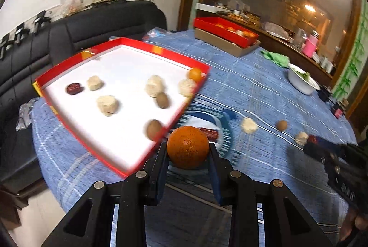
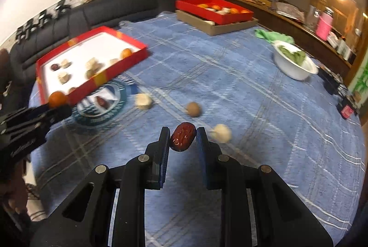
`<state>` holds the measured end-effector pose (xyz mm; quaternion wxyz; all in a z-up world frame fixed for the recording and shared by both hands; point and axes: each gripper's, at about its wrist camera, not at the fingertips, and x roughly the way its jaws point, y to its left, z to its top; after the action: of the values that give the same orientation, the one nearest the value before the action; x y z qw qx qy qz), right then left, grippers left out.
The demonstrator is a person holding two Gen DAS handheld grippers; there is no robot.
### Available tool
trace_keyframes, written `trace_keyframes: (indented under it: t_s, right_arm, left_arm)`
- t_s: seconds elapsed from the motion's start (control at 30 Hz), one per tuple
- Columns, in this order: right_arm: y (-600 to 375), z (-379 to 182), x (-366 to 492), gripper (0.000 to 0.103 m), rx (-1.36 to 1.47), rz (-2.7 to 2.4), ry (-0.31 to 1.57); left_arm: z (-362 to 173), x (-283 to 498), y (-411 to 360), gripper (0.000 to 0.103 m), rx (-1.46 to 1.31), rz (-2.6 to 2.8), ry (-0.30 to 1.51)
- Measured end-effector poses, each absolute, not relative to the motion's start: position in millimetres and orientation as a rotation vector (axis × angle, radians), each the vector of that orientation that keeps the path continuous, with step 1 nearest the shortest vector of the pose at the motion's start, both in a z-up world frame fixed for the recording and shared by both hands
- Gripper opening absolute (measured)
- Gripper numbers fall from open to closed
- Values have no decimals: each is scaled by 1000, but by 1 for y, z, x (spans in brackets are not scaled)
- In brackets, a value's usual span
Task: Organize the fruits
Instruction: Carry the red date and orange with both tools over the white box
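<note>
Fruits are being carried by both tools at once: the left gripper (image 1: 188, 147) is pinching an orange (image 1: 188, 147) across its widest part, its fingers (image 1: 161, 162) spread fairly wide and pressing the rind at 9 and 3 o'clock, probably so the round fruit cannot roll out. The right gripper (image 2: 183, 137) is clamping a red date (image 2: 183, 137) between narrowly set fingers (image 2: 164, 143), the date sitting tilted with its long axis slanting toward 1 o'clock, gripped across its short width, which likely suits so small a thing. From the left wrist view, the orange is hanging just off the near corner of the red tray (image 1: 66, 125), which is lying toward 10 o'clock on the blue checked desk (image 1: 264, 90); the tray's white floor is already holding pale round cakes, brown kiwi-like fruit, a date and a small orange in the far corner, so I judge the tray is where things are being gathered. Beyond the right gripper, at 12 to 1 o'clock, a brown fruit (image 2: 193, 109) and two pale cakes are lying loose on the desk, apart from one another, and another date (image 2: 102, 101) is resting on a round printed patch at 10 o'clock beside the tray. Farther off at 12 o'clock a second red tray (image 2: 184, 6) is sitting on a cardboard box, and a white bowl (image 2: 289, 70) with greens is standing at 2 o'clock.
</note>
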<state>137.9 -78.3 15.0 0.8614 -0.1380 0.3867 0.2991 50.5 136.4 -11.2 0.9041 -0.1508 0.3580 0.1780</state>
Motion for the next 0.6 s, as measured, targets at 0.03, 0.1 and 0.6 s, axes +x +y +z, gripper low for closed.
trace_keyframes:
  t_s: [0.03, 0.1, 0.6]
  right_arm:
    - [-72, 14, 134, 22, -297, 642, 812]
    - [-57, 13, 126, 23, -311, 678, 814]
    - [85, 32, 151, 23, -262, 883, 780]
  left_arm:
    - [-12, 50, 146, 31, -318, 381, 738]
    - [-12, 49, 159, 31, -327, 403, 734]
    - [14, 78, 241, 31, -332, 576, 658]
